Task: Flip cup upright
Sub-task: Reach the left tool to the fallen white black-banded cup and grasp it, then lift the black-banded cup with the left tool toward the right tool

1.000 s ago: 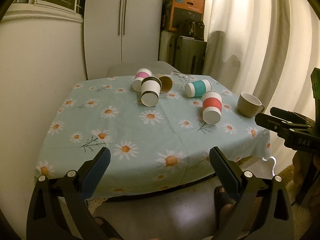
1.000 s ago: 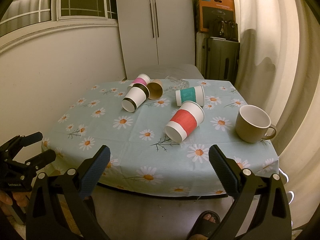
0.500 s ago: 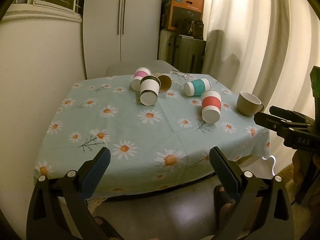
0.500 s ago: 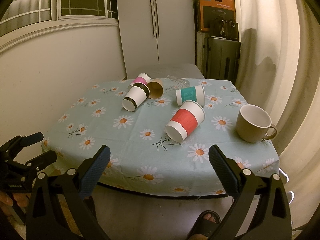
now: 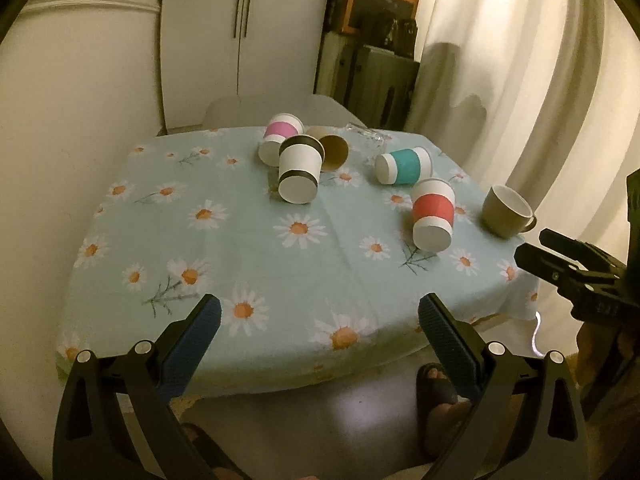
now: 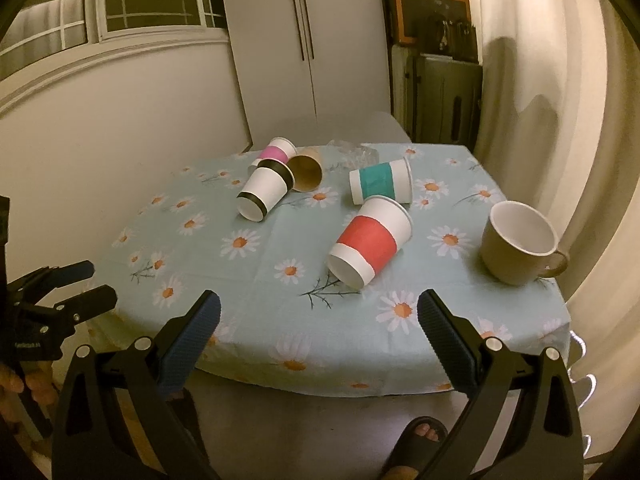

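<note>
Several paper cups lie on their sides on the daisy tablecloth: a red-banded cup (image 6: 370,241) (image 5: 433,216) nearest, a teal-banded cup (image 6: 381,180) (image 5: 404,166), a black-rimmed white cup (image 6: 265,191) (image 5: 300,174), a brown cup (image 6: 306,168) (image 5: 330,148) and a pink-banded cup (image 6: 276,151) (image 5: 280,136). My left gripper (image 5: 320,312) is open and empty, short of the table's front edge. My right gripper (image 6: 319,308) is open and empty at the front edge, just short of the red-banded cup.
A beige mug (image 6: 518,242) (image 5: 506,211) stands upright at the table's right edge. A clear glass (image 6: 354,152) lies at the back. A wall runs along the left, a curtain on the right, a cupboard (image 6: 288,40) behind. My feet in sandals (image 6: 416,444) are below.
Both grippers have moved slightly closer to the table, so the cups look a little larger. Both stay open. No cup has moved.
</note>
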`<state>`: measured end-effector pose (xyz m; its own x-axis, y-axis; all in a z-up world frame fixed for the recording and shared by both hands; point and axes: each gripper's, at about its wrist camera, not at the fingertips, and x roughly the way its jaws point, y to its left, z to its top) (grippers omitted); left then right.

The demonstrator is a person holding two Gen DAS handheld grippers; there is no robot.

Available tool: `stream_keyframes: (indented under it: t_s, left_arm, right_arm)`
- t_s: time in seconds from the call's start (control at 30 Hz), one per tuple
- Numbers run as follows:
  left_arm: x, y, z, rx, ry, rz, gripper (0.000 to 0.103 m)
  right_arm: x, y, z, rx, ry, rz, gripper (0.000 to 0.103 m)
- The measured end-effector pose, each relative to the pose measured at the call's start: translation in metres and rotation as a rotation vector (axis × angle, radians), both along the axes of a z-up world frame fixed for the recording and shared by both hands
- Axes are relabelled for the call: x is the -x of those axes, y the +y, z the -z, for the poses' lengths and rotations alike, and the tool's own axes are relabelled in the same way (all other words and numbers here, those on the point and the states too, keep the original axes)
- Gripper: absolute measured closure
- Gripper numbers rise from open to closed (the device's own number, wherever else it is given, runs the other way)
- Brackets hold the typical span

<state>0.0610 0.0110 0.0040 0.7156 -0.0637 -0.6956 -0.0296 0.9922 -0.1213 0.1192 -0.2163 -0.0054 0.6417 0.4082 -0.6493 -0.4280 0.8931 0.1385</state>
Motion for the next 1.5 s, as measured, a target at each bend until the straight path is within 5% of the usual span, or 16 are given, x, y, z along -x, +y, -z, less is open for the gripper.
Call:
stream_keyframes:
  t_s: [0.4, 0.83, 1.07, 1.13, 1.2, 1.5]
  left_arm:
    - [-0.126, 0.014, -0.001, 0.016, 0.136, 0.052, 0.007]
    - [-0.267, 0.020, 0.041, -0.019, 0.359, 0.058, 0.008]
    - [-0.294, 0.024, 0.065, -0.042, 0.447, 0.066, 0.015]
    - [-0.299, 0.024, 0.070, -0.055, 0.459, 0.056, 0.021]
    - [-0.303, 0.026, 0.075, -0.067, 0.479, 0.049, 0.040]
    - [-0.300, 0.037, 0.071, -0.009, 0.483, 0.007, 0.044]
  right_arm:
    - [-0.052, 0.002, 0.000, -0.031, 0.068, -0.034, 0.005]
    - [-0.069, 0.001, 0.007, -0.067, 0.127, -0.107, 0.005]
    - [-0.068, 0.003, 0.009, -0.082, 0.144, -0.147, 0.005]
    - [-0.067, 0.004, 0.008, -0.084, 0.146, -0.160, 0.005]
    - [-0.065, 0.006, 0.008, -0.076, 0.139, -0.169, 0.005]
    - [-0.066, -0.001, 0.008, -0.093, 0.143, -0.157, 0.005]
